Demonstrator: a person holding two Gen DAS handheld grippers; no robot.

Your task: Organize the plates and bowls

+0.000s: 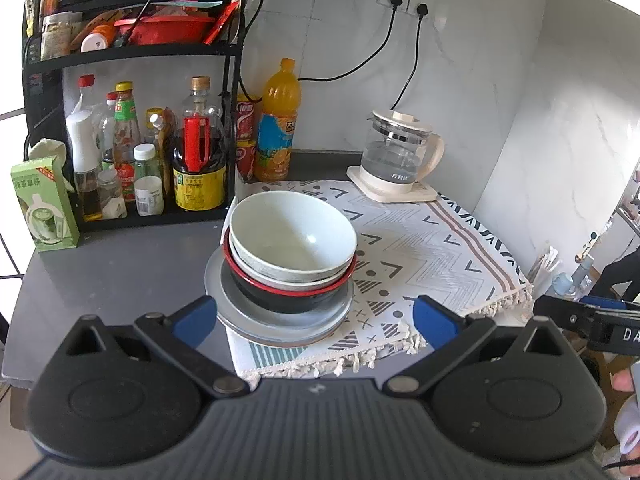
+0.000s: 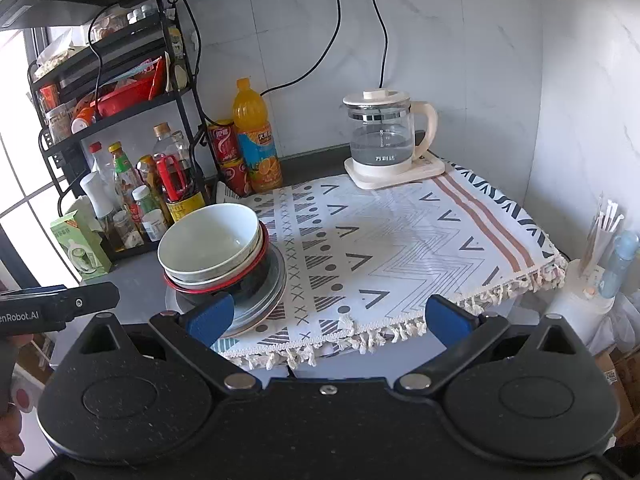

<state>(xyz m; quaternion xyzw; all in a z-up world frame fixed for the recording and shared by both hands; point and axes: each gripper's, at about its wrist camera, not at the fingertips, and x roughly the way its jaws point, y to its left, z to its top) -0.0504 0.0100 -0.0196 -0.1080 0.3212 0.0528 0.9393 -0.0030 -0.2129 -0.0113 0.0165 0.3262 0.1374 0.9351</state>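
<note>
Grey desk [image 1: 120, 272] in a tiled corner, dishes stacked at the patterned cloth's [image 1: 432, 248] left edge.
From left: my left hand-held gripper [image 1: 316, 322] is spread wide before the plates [image 1: 280, 328]; the pale bowl [image 1: 292, 232] tilts atop the red-rimmed bowl [image 1: 288, 294], so I'd lift it straight up; my right hand-held gripper [image 2: 328, 322] hovers released, empty.
</note>
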